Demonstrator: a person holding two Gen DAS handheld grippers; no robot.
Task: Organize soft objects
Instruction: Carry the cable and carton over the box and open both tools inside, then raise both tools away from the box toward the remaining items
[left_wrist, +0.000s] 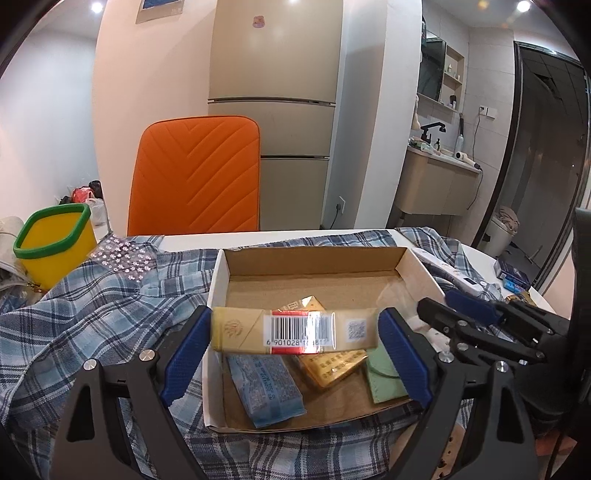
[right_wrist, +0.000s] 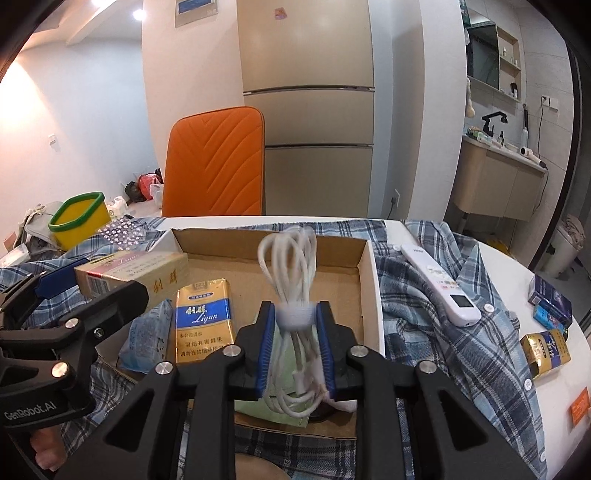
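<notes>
Far left on the bench: yellow bin (left_wrist: 55, 247) with a green rim, standing upright beside a plaid shirt (left_wrist: 110, 302) spread under everything. Next, the left tool (left_wrist: 295, 328), jaws wide and pressed on the two short ends of a cream carton (left_wrist: 295, 326), barcode uppermost, held level above the near half of the cardboard box (left_wrist: 310, 258). The carton looks light and fairly stiff, its film wrap likely slippery, so the end-on hold seems apt. Centre, inside the box: a pale blue soft packet (left_wrist: 264, 391), a gold pack (left_wrist: 328, 367) and a green pouch (left_wrist: 384, 376), lying flat and overlapping. The blue packet and pouch should yield under pressure; best taken across the middle. Then the right tool (right_wrist: 295, 328), jaws narrow, with a coiled white cable (right_wrist: 291, 258) between the pads at its wrap band; whether the pads press it cannot be told. The loops stand up above the box and the tail hangs over the green pouch. Limp, light, liable to slide; the band is the soundest hold. Right of the box: white remote (right_wrist: 439, 284) on the shirt, then a blue pack (right_wrist: 552, 302) and a gold box (right_wrist: 546, 352) near the bench edge.
</notes>
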